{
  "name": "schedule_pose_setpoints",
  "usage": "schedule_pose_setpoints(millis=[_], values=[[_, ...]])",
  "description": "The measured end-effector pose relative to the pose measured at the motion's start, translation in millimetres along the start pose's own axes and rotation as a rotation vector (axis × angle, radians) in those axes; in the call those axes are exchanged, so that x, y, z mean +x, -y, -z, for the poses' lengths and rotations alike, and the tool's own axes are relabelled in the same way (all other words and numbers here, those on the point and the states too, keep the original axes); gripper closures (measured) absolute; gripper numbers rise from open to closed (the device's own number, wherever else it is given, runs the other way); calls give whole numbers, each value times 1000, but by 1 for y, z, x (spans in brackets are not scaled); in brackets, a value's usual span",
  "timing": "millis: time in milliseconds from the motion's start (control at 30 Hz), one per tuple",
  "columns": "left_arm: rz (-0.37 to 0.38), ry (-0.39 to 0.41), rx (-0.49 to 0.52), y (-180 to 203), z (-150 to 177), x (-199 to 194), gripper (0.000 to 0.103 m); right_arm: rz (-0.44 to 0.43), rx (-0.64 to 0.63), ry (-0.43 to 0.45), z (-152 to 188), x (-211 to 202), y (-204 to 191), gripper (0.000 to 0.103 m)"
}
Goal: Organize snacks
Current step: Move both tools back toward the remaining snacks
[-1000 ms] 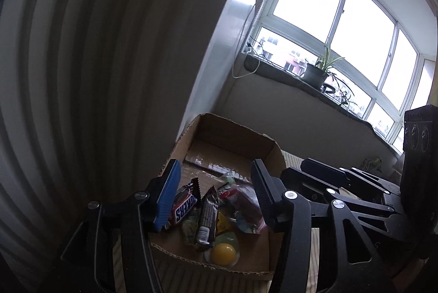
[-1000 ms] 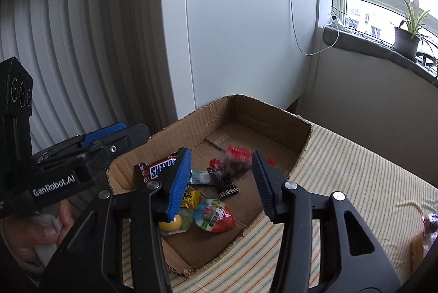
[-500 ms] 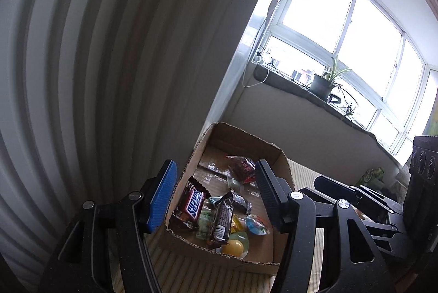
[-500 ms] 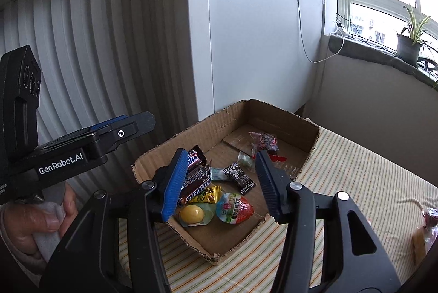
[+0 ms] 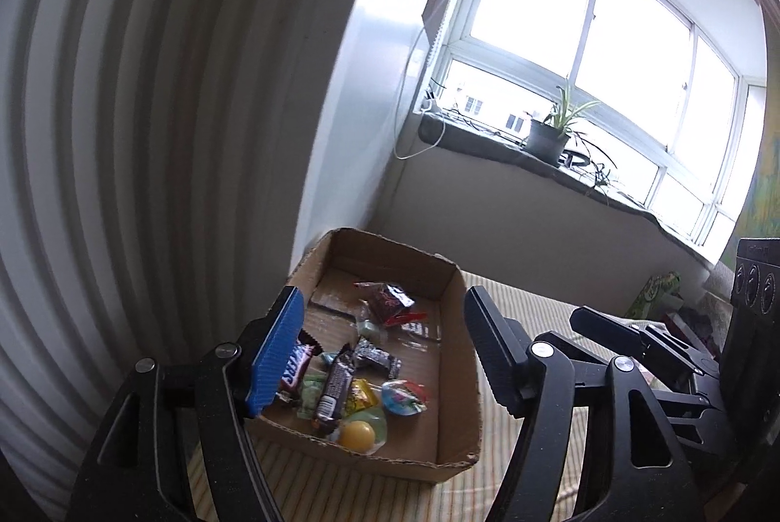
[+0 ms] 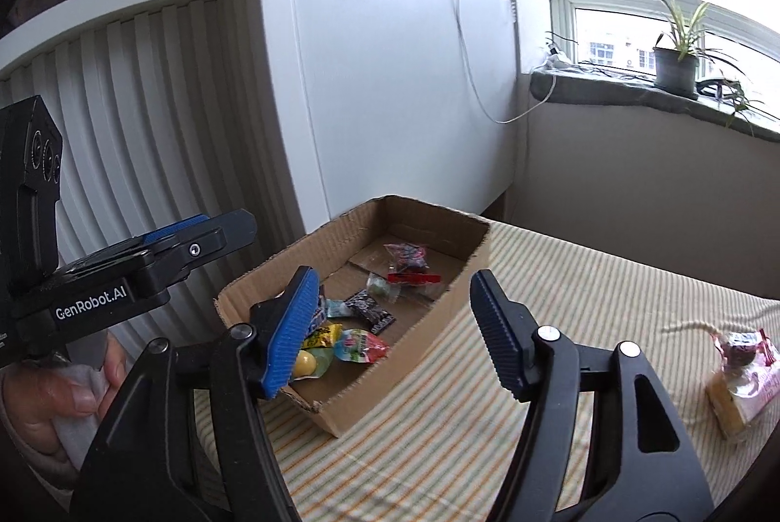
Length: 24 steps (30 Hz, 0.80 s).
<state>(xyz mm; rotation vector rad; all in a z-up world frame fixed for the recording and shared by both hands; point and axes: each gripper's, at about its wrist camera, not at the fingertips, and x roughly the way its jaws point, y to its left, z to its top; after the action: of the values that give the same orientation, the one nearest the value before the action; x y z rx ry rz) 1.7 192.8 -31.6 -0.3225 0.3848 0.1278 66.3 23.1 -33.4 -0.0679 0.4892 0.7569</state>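
Both grippers, the left gripper point(image 5: 382, 349) and the right gripper point(image 6: 392, 329), were spread wide and held nothing above the cardboard box point(image 6: 341, 241). Snacks point(image 5: 360, 376) lay inside the box; one wrapped snack point(image 6: 741, 368) lay well apart, right of it.

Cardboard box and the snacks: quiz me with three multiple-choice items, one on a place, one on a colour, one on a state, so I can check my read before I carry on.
1. Where is the wrapped pastry?
A in the cardboard box
B on the striped cloth, right of the box
C on the windowsill

2. Colour of the round ball candy?
A yellow
B purple
C white

3. State of the right gripper?
A shut on a candy
B jaws open, holding nothing
C not in view

Answers: 1 B, it lies alone on the cloth. 2 A, it shows yellow at the box's near end. 3 B, nothing sits between the spread jaws.
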Motion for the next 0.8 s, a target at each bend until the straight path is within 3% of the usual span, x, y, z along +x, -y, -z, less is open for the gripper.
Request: schedule_pose_setpoints(millis=[233,500,800], values=[[64,-23,104,60,2,4,34,115,118,62,18,-58,72,35],[155,-72,189,131,15,10,32,245,272,129,49,-126,154,24],[167,-78,242,163,26,5,31,256,293,134,59,-139,169,24]])
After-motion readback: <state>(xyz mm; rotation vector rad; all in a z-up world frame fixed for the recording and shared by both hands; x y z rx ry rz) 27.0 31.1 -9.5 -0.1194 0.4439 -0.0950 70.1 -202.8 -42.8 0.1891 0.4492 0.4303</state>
